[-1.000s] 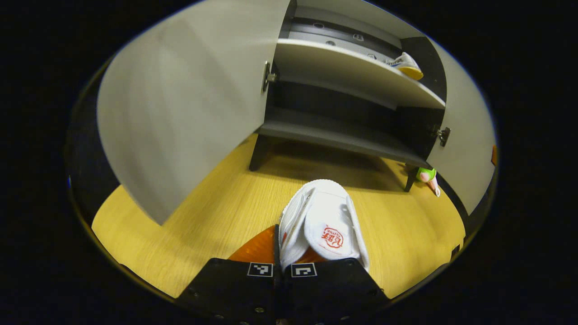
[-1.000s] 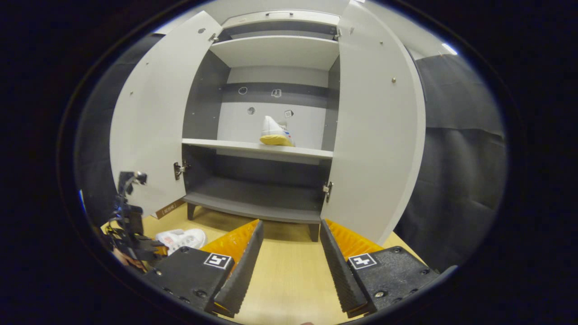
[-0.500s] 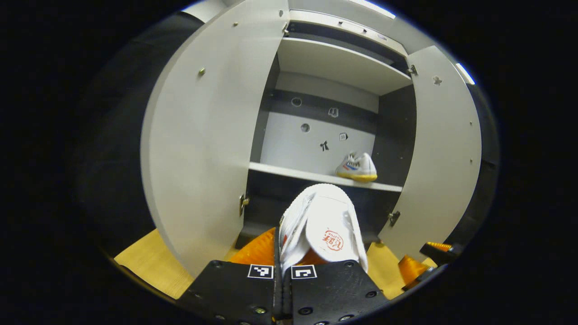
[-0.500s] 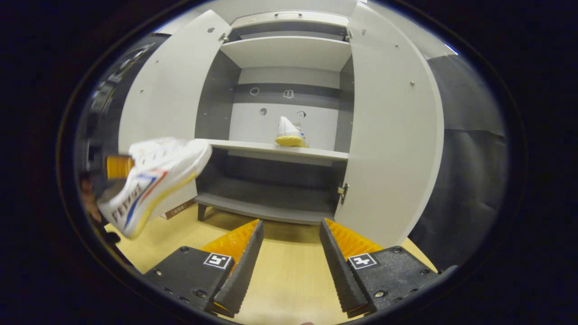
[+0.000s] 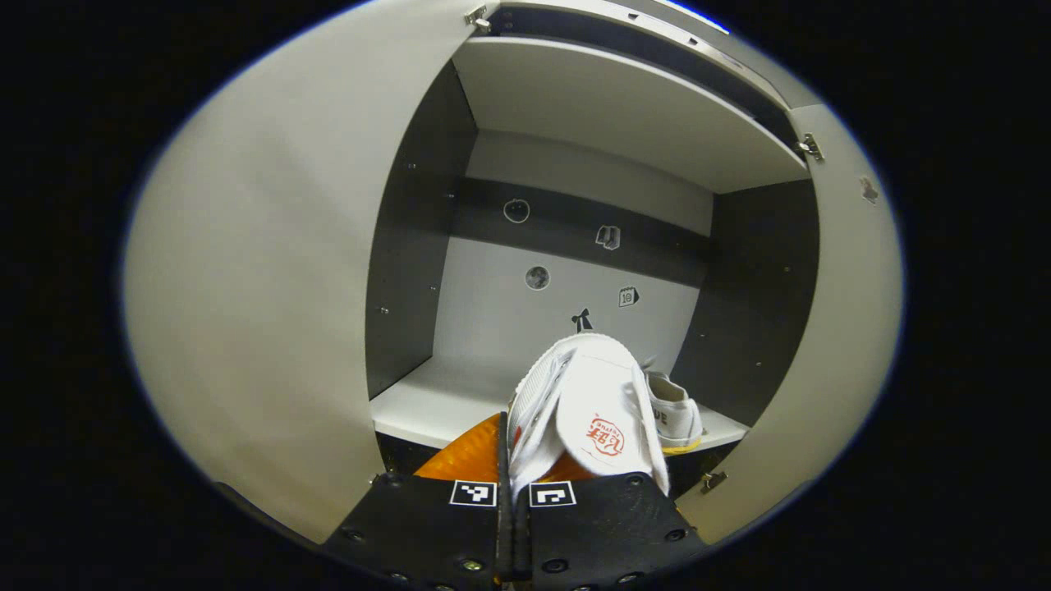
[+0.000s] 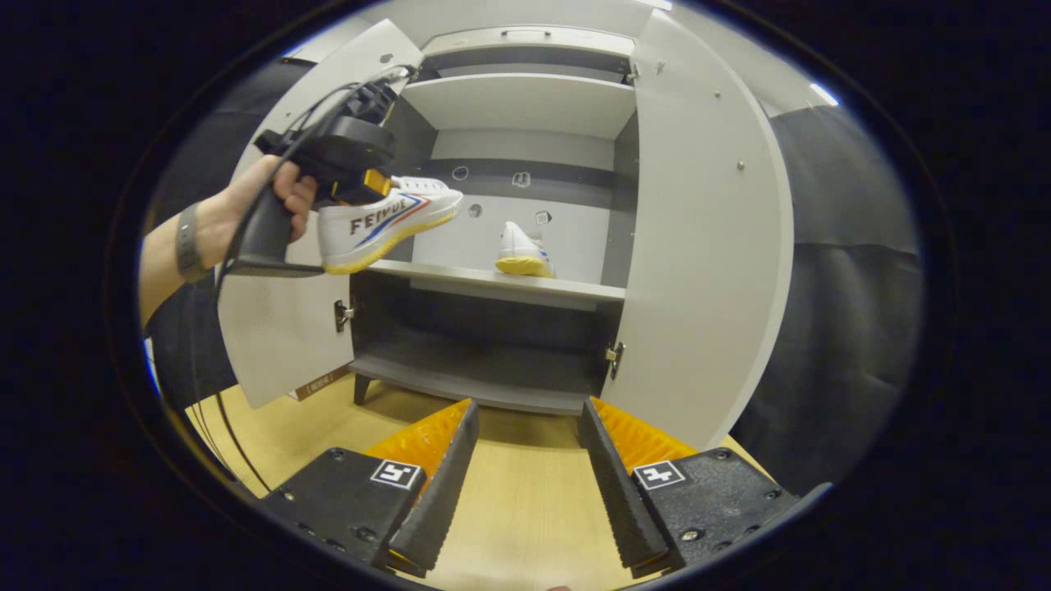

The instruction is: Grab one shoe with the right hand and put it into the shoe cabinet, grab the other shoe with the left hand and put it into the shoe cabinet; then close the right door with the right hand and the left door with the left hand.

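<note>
- Where the left gripper view looks into the shoe cabinet (image 5: pixel 575 107): left gripper (image 5: pixel 513 484) pressed together on the heel of a white shoe (image 5: pixel 587 410), toe pointing into the middle compartment.
- Held above the front edge of the white middle shelf (image 5: pixel 427 406), not resting on it.
- Second shoe (image 5: pixel 675 410) just behind and right of the held one, standing on that shelf near the dark right wall; white upper, yellow sole edge.
- Close-up detail given here: red printed mark on the held shoe's tongue, ribbed orange finger (image 5: pixel 468 451), small stickers on the pale back panel, dark band across it.
- Left door (image 5: pixel 263 271) swung open beside the gripper, plain matte grey-white; right door (image 5: pixel 837 328) open too, hinge at its lower edge.
- Seen from farther back in the right gripper view: left gripper (image 6: pixel 353 160) as a black handle with cables, gripped by a hand (image 6: pixel 263 193) with a wristband, white shoe (image 6: pixel 386 222) level at the middle shelf (image 6: pixel 493 279), side stripes red and blue, yellow sole.
- Second shoe (image 6: pixel 521 250) on that shelf, well apart from the held one.
- Right gripper (image 6: pixel 525 484) spread wide, nothing between its ribbed black pads backed in orange.
- Floor (image 6: pixel 525 509) pale wood-grain, cabinet on short dark legs, lower shelf dark grey; black cloth wall to the right.
- Both doors (image 6: pixel 706 230) open.
</note>
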{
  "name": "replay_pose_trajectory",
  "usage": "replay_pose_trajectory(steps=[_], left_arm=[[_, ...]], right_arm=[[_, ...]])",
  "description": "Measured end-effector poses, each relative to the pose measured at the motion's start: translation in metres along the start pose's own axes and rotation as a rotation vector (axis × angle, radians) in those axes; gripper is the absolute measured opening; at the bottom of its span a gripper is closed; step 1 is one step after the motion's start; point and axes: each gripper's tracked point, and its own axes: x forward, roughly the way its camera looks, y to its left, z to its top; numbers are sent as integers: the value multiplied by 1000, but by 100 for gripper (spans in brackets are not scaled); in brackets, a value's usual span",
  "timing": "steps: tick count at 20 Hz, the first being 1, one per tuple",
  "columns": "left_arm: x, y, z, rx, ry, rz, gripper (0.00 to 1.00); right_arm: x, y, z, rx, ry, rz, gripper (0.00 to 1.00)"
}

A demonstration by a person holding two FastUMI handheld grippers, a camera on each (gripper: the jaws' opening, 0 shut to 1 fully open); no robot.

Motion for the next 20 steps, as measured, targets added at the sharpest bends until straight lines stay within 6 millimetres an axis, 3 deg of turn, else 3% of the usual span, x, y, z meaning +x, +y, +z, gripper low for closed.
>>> replay_pose_trajectory(steps=[4, 8, 14, 20], left_arm=[[57, 14, 11, 46, 88, 102, 0], [95, 16, 5, 55, 187, 132, 0], [124, 9, -23, 77, 339, 150, 0], [132, 9, -42, 102, 502, 153, 1]], right_arm=[[-3, -14, 2, 22, -8, -36, 80], [-3, -30, -1, 39, 0, -78, 80], [1, -46, -7, 96, 11, -122, 80], [6, -45, -23, 130, 46, -115, 80]])
